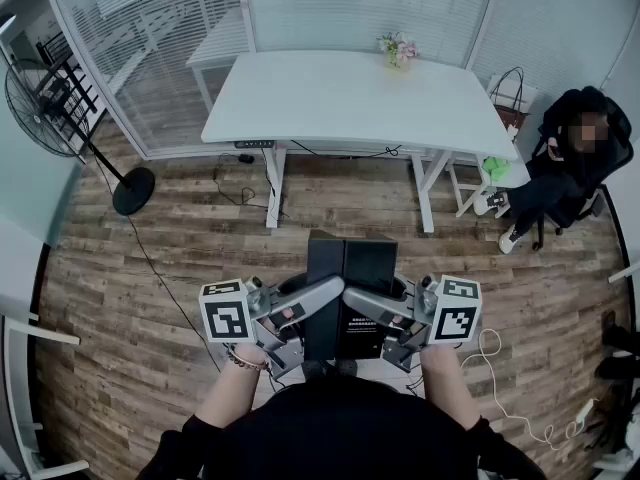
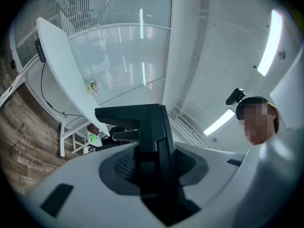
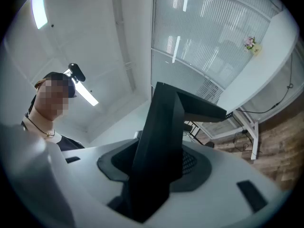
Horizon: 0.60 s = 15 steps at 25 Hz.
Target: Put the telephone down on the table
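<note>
The telephone (image 1: 350, 273) is a black, boxy, angular thing held in front of my body above the wooden floor. My left gripper (image 1: 330, 290) clamps it from the left and my right gripper (image 1: 357, 301) from the right; both are shut on it. In the left gripper view the telephone (image 2: 153, 141) stands as a dark slab between the grey pads. In the right gripper view the telephone (image 3: 159, 146) fills the gap in the same way. The white table (image 1: 300, 103) stands farther ahead, well apart from the telephone.
A small pot of flowers (image 1: 398, 48) sits at the table's far edge. A standing fan (image 1: 42, 96) is at the left. At the right a person sits in a black chair (image 1: 572, 168) beside a white stool (image 1: 487, 180). A white cable (image 1: 505, 393) lies on the floor.
</note>
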Each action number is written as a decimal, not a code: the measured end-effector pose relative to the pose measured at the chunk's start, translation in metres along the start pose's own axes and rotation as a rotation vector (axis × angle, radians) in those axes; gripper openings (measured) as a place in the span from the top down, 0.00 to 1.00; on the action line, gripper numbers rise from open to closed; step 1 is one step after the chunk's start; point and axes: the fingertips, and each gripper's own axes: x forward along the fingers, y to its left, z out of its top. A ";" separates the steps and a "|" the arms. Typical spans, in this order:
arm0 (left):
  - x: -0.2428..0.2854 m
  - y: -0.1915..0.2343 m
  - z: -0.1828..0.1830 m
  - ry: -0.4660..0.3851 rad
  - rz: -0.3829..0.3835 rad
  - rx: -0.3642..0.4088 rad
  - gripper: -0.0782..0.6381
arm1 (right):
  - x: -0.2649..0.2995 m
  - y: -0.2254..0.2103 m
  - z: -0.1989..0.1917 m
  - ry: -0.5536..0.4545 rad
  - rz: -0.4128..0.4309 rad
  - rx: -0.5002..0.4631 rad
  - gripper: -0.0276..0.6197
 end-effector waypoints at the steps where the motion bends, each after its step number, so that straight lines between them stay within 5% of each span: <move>1: 0.002 0.001 0.002 0.002 0.000 0.008 0.64 | 0.000 -0.001 0.003 -0.004 0.003 -0.003 0.65; 15: 0.008 0.005 0.014 -0.038 -0.007 0.039 0.64 | 0.004 -0.007 0.015 0.026 -0.002 -0.043 0.64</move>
